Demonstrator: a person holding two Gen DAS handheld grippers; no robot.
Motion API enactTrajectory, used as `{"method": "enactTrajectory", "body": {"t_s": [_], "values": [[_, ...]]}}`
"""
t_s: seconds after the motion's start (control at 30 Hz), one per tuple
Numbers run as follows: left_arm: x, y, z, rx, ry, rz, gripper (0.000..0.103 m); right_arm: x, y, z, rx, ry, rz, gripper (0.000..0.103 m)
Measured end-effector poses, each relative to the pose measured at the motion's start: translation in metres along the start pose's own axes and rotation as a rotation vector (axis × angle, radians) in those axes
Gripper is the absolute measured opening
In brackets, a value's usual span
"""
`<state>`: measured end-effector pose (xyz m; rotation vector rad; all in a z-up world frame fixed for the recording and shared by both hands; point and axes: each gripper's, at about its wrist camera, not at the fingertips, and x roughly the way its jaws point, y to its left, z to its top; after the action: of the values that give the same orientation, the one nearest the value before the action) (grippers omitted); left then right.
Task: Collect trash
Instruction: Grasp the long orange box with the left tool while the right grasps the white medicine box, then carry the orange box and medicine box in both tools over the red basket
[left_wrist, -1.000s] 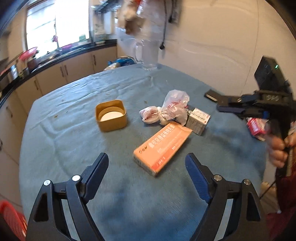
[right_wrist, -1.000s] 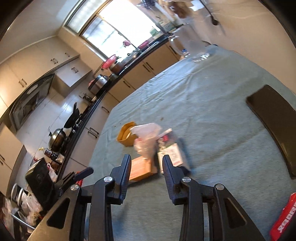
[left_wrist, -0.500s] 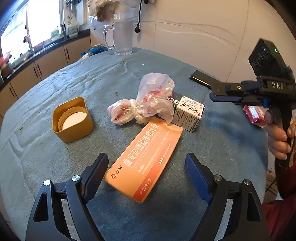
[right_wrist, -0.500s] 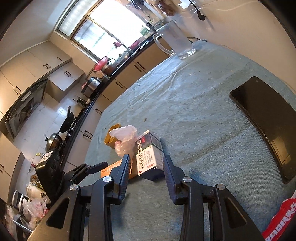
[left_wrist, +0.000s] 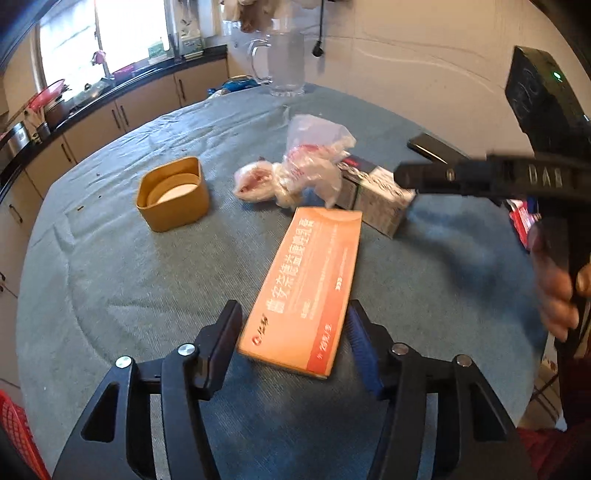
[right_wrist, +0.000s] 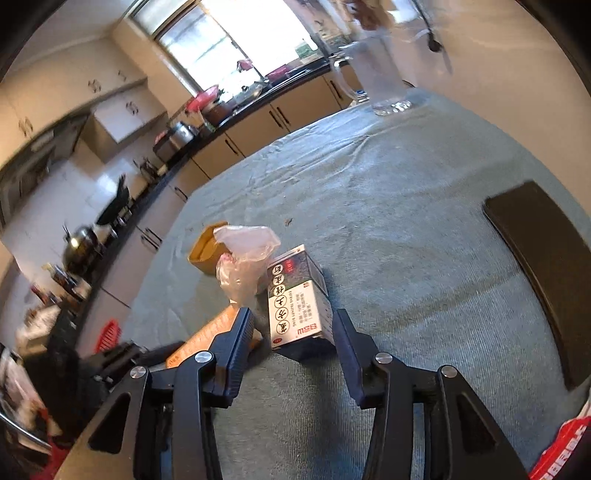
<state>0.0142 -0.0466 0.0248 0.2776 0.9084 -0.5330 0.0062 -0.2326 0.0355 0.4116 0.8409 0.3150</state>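
Orange box (left_wrist: 308, 288) lies flat on the blue-grey cloth (left_wrist: 110, 280), near end between the left gripper (left_wrist: 293, 332)'s spread fingers w/ gaps both sides, nothing gripped. White carton (right_wrist: 297, 301) sits between the right gripper (right_wrist: 291, 334)'s open fingers, likewise ungripped. Crumpled plastic bag (left_wrist: 306, 162) crowds behind both; yellow tub (left_wrist: 171, 194) beyond, black phone (right_wrist: 546, 273) off right. Right gripper reaches in level.

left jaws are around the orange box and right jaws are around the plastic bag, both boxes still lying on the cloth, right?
Not quite. The right gripper straddles the small white box, not the plastic bag, which sits beyond it in the right wrist view. The left gripper does bracket the orange box, both lying on the cloth.
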Motion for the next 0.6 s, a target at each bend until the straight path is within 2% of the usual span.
{"method": "enactTrajectory", "body": {"t_s": [0.07, 0.23, 0.33, 0.37, 0.6], "values": [[0.005, 0.002, 0.004, -0.017, 0.005, 0.001, 0.063, 0.005, 0.009, 0.001, -0.050, 0.011, -0.037, 0.048], [0.019, 0.003, 0.007, -0.062, 0.020, -0.012, 0.062, 0.022, 0.011, 0.004, -0.087, 0.048, -0.094, 0.048], [0.016, 0.002, 0.006, -0.072, 0.011, -0.019, 0.050, 0.029, 0.007, 0.001, -0.084, 0.072, -0.098, 0.048], [0.014, 0.003, 0.004, -0.083, 0.005, -0.019, 0.050, 0.030, 0.005, 0.000, -0.081, 0.077, -0.096, 0.044], [-0.007, 0.006, -0.015, -0.151, -0.047, -0.016, 0.049, 0.009, 0.006, -0.013, -0.079, 0.051, -0.062, 0.043]]}}
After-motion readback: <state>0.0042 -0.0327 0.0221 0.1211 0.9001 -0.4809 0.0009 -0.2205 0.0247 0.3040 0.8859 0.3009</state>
